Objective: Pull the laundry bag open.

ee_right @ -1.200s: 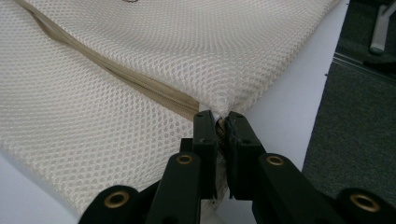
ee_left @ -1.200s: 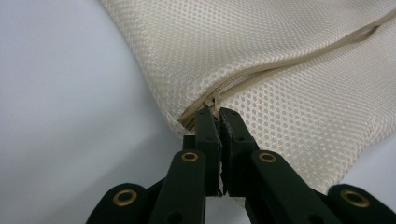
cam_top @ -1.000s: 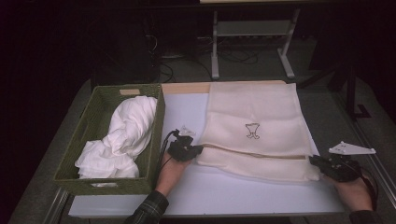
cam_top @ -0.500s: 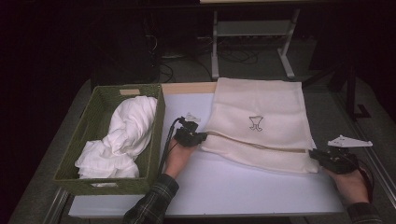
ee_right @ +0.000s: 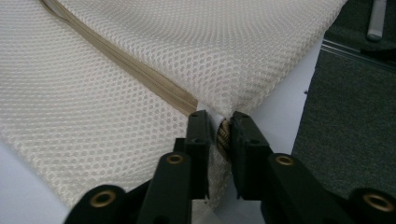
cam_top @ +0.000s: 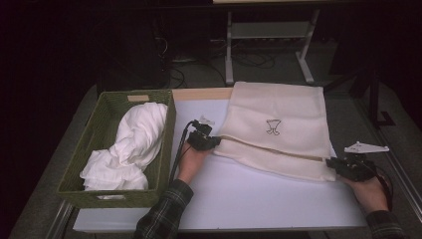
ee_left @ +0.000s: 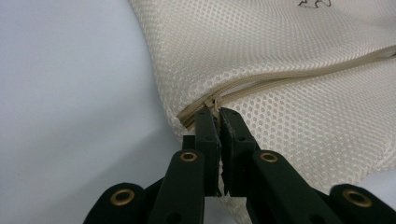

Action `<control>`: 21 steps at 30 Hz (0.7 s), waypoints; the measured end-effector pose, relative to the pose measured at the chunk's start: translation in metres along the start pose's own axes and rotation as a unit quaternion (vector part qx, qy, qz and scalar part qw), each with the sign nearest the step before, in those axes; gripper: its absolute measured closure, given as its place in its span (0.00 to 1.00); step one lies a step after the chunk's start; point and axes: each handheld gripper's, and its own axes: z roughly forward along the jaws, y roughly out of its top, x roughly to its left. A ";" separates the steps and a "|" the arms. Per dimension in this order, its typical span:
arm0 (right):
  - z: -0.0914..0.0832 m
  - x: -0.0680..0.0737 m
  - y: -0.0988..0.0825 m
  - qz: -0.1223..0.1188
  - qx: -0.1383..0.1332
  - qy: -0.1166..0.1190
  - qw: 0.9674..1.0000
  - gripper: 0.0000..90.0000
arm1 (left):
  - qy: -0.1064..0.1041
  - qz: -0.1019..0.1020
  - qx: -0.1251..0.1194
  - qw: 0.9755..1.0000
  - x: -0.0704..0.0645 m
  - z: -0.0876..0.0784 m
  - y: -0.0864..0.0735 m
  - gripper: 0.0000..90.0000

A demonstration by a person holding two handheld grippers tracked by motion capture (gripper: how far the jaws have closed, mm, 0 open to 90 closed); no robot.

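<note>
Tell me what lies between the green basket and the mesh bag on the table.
In the high view, the left gripper, its hand and trailing cable lie on bare white tabletop between the green basket and the mesh bag.

Honeycomb-mesh cloth bag (ee_left: pixel 289 70), woven basket (cam_top: pixel 92 144), smooth matt table (cam_top: pixel 259 194)

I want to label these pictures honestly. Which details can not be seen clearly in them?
- Zipper pull: in the left gripper view the left hand-held gripper covers it where it pinches the cream mesh laundry bag.
- Small dark logo on the bag: too small in the high view, cut off by the top edge in the left gripper view.
- Floor of the green woven basket: hidden under white crumpled cloth.
</note>
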 end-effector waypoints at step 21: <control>-0.008 0.030 0.003 -0.023 -0.018 0.002 1.000 0.21 | 0.000 0.037 0.015 0.999 -0.014 -0.024 -0.007 0.24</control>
